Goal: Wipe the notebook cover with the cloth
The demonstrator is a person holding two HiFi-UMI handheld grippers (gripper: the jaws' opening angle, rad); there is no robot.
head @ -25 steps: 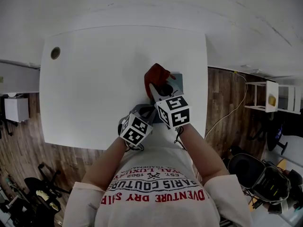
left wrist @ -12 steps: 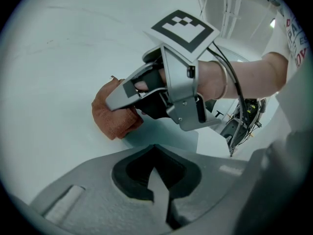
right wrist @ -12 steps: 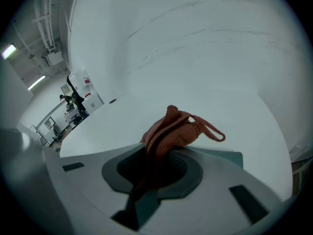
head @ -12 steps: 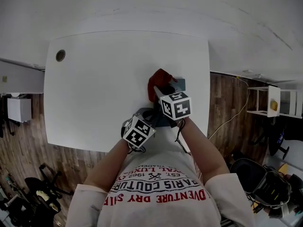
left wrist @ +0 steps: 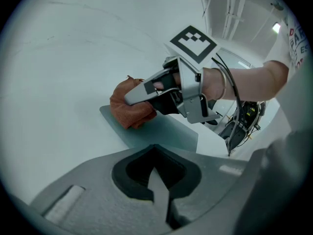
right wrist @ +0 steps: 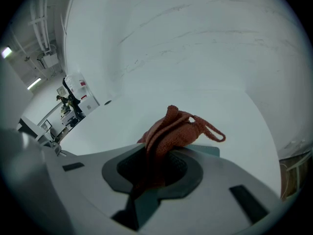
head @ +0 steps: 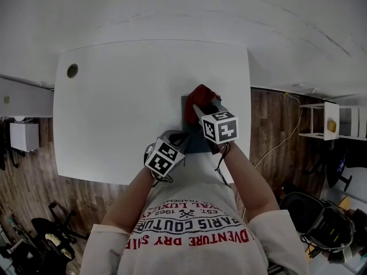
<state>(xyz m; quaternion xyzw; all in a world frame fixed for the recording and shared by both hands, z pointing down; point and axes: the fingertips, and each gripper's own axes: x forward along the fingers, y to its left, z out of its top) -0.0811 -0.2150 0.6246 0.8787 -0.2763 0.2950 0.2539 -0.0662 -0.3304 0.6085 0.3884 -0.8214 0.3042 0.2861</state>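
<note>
Cloth (right wrist: 178, 131): red, soft, light, bunched; pinched in the right tool (right wrist: 151, 173) and resting on the notebook's upper end. Notebook (head: 192, 133): thin, flat, likely to slide on the smooth bench (head: 114, 107); centre-right of the head view, near the bench's right and lower edges. Left tool (left wrist: 156, 175): pressed together, empty, by its lower left corner. Open room lies upper left.

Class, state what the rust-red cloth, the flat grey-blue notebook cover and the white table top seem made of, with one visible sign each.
The rust-red cloth: soft, matt woven or knitted fabric; it bunches in folds and has a loop. The grey-blue notebook cover: smooth, stiff, perhaps card or plastic; lies flat with clean edges. The white table top: hard, smooth, likely laminate; even surface.
</note>
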